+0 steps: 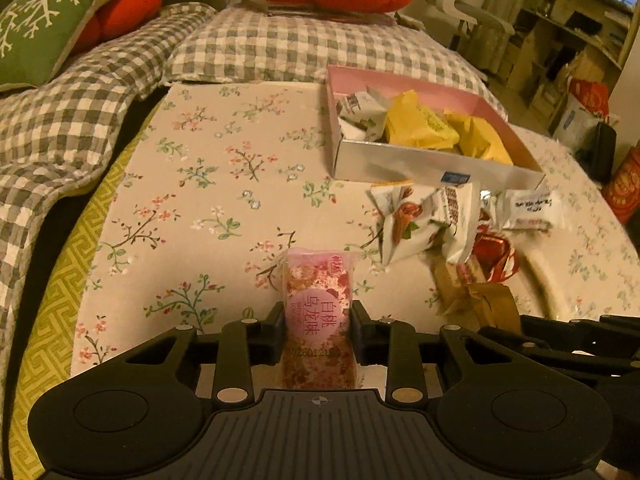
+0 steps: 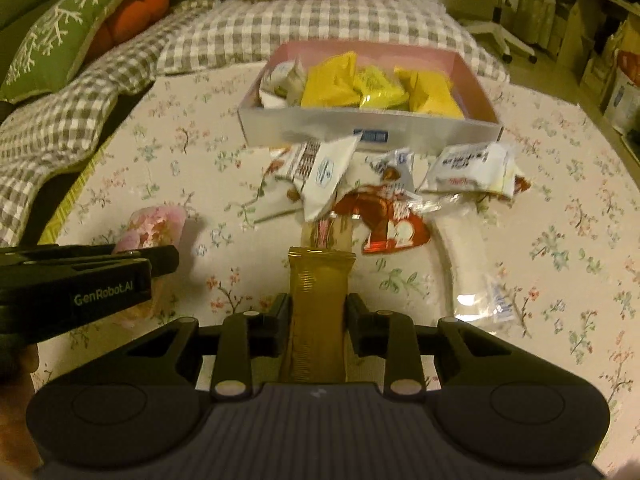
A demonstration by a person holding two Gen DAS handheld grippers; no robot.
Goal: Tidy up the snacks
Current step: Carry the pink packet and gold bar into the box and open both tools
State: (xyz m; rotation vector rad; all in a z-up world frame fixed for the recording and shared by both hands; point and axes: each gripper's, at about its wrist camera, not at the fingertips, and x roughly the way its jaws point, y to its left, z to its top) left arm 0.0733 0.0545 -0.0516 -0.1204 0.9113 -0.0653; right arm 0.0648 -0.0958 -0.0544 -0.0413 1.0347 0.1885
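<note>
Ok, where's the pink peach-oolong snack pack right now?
The pink snack pack is clamped in the left gripper over the floral tablecloth, left of the loose wrapper pile and nearer than the open box.

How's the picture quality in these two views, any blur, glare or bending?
Left wrist view: warm dim light, the pink snack in the left gripper sharp, the loose packets smeared, edges bowed by the fisheye. Right wrist view: same yellow cast, the gold packet in the right gripper fairly clear, the box front blurred, glare on the clear wrapper.
</note>
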